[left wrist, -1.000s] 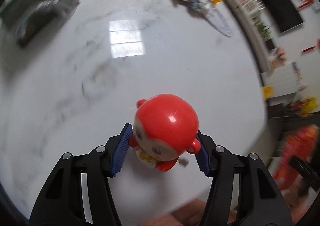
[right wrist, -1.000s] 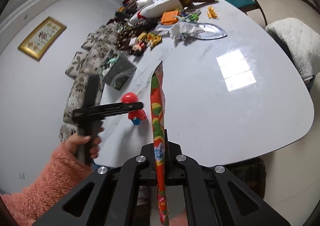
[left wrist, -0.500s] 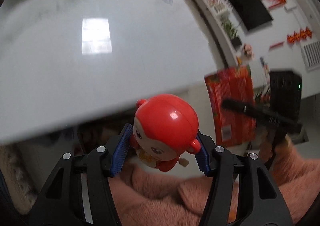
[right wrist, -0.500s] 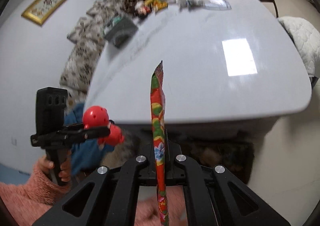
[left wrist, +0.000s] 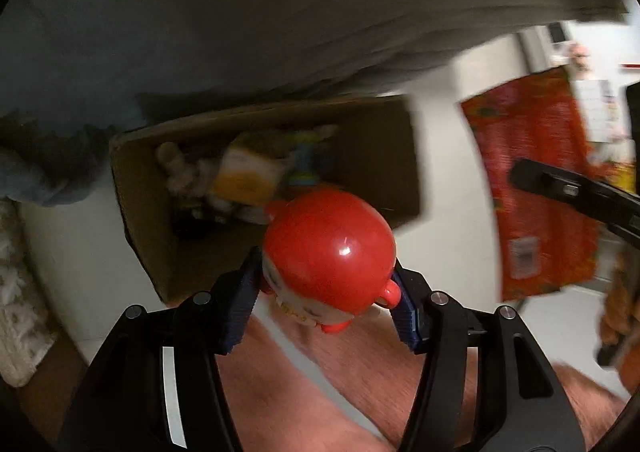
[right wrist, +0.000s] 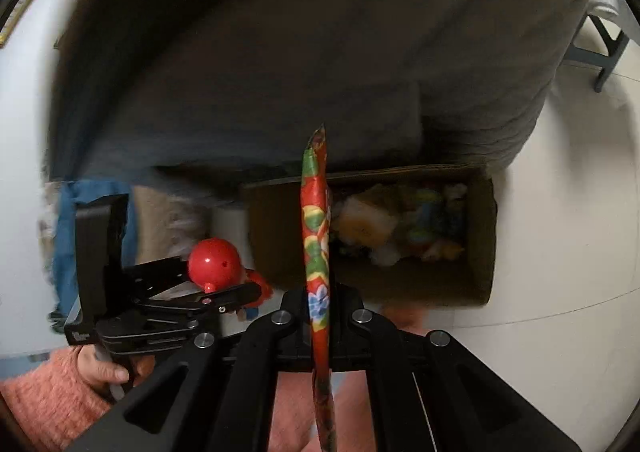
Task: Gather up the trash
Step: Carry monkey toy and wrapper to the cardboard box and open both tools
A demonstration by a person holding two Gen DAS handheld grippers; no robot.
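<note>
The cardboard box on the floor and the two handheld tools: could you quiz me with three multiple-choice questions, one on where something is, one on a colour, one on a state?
1. Where is the cardboard box?
A. On the floor by the table edge
B. On the tabletop
C. On a chair

2. What colour is the round toy figure's head?
A. Blue
B. Red
C. Green

3. What state is the right tool in?
A. Wide open, empty
B. Lying in the box
C. Shut on a flat snack wrapper

Answers: 1 A, the box stands on pale floor below the table's overhang; 2 B, the glossy head between the left tool's blue pads is red; 3 C, the wrapper stands edge-on between closed jaws.
</note>
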